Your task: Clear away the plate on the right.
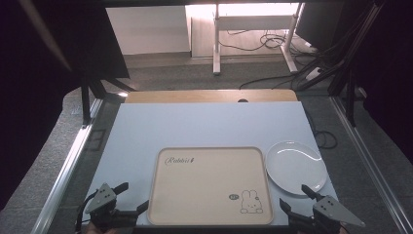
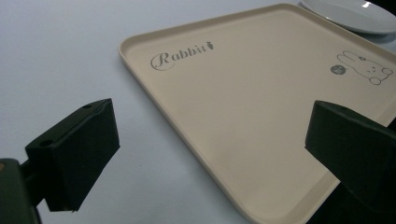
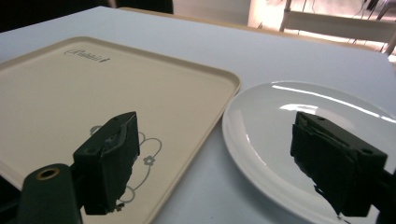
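While both grippers hover wide and empty at the table's near edge, the left gripper (image 1: 127, 196) by the tray (image 1: 209, 185) and the right gripper (image 1: 297, 197) at the plate (image 1: 295, 166), tray and plate sit almost touching. A careless grab at the glossy plate rim could slip or knock the tray. The right gripper view shows that narrow gap; the high view shows both grippers at once.

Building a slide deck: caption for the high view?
Two open grippers, left gripper and right gripper, flank a beige tray beside a white plate.
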Demonstrator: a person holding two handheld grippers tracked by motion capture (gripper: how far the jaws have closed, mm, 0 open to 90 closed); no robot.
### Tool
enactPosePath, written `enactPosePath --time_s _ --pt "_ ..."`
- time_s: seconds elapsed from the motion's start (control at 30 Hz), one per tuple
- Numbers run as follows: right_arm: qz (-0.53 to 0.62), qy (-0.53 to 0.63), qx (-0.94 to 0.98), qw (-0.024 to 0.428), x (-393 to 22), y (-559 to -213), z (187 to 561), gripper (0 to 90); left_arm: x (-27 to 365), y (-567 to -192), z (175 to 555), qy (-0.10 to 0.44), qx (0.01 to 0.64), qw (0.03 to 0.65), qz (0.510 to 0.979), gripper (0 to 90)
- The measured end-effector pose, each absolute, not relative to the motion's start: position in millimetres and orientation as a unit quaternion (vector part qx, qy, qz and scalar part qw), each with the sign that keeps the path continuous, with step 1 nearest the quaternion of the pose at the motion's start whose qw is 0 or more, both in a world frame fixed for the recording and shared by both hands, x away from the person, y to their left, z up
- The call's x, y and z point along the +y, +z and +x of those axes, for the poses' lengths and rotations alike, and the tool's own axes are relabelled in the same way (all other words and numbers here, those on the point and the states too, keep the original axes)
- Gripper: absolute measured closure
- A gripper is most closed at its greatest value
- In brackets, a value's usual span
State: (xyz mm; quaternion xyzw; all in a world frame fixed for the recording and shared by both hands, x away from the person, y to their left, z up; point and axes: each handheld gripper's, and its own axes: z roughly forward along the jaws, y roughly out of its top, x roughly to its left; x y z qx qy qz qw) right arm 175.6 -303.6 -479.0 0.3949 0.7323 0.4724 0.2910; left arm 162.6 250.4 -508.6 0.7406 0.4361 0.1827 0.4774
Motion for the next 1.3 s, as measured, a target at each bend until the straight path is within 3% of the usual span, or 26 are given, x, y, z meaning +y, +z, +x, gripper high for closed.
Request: enactPosePath --time_s 0.33,0.9,1.3 --pt "0.362 0.426 0.758 0.336 -292.4 -484.8 175.3 14.6 251.0 -508.9 163.4 0.180 0.436 0.478 0.740 2.6" --pt "0.363 0.414 0.767 0.330 -291.0 -486.4 177.2 15.2 251.2 -508.9 163.5 0.180 0.437 0.479 0.740 2.6" --pt "0.334 0.343 0.792 0.378 -284.1 -487.7 176.6 24.9 251.2 -508.9 163.6 0.180 0.437 0.478 0.740 2.6"
